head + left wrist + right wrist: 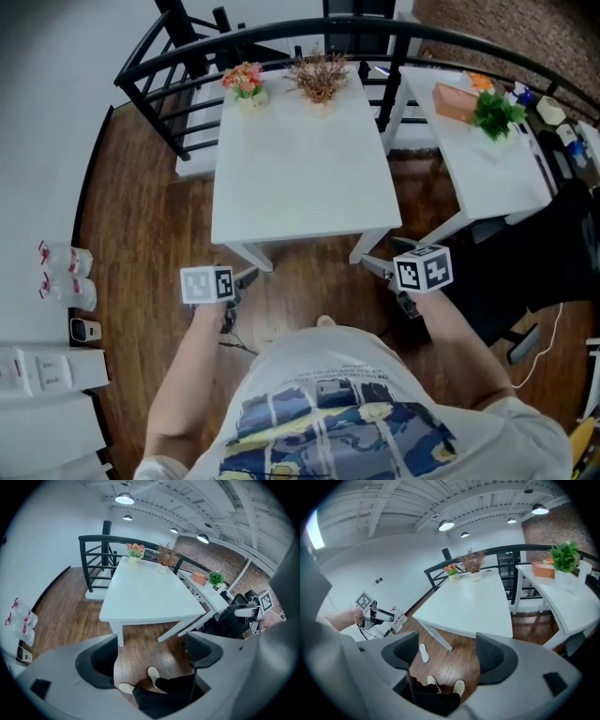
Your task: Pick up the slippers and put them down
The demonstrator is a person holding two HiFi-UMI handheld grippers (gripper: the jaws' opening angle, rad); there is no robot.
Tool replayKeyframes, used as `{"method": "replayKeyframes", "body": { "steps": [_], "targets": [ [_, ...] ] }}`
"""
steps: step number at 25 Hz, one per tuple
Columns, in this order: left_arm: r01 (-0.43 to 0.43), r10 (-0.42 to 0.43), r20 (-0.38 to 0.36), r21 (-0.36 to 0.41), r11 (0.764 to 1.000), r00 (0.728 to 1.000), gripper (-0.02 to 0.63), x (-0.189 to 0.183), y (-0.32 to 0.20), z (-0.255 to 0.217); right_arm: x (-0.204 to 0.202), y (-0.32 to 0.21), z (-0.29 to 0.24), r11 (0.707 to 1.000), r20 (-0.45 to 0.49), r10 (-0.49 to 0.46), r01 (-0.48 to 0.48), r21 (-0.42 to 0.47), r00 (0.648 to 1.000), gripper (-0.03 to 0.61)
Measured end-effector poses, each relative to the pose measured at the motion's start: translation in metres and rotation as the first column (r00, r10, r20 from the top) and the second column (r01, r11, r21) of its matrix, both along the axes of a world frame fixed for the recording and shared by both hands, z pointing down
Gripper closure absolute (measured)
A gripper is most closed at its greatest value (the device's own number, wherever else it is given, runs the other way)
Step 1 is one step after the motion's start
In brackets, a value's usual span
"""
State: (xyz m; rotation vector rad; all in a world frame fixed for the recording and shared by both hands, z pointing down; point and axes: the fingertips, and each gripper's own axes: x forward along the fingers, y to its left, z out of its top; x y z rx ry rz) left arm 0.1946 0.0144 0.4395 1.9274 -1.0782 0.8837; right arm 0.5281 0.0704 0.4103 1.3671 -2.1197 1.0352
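Slipper: one pale slipper (423,652) lies flat on the wood floor (454,656), just beside the near leg of the white worktop (473,602) and left of the person's feet (459,686).
Long axis: runs from the person toward the worktop; toe end unclear.
Left gripper (150,654): jaws apart, empty, held high, probably ahead of reaching down.
Right gripper (445,652): jaws apart, empty, likewise raised.

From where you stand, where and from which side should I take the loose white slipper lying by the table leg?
Pinch the slipper across its narrow middle, coming straight down from above with the jaws straddling its long sides. It lies flat on the floor near the table leg, so no raised edge seems to offer a sideways grip.
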Motion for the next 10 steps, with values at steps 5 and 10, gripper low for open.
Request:
{"method": "replayKeyframes", "body": {
  "steps": [5,10],
  "targets": [
    [0.006,-0.006,0.009,-0.005,1.000,1.000,0.160,0.0016,-0.0004,0.0019,-0.0007,-0.0066,0.0003,1.000,0.001,-0.016,0.016,0.008,1.000,0.178],
    [-0.009,0.009,0.013,-0.013,1.000,1.000,0.160,0.0078,-0.0014,0.0083,0.0003,-0.0084,0.0040,1.000,0.021,-0.018,0.018,0.000,1.000,0.178]
  ]
}}
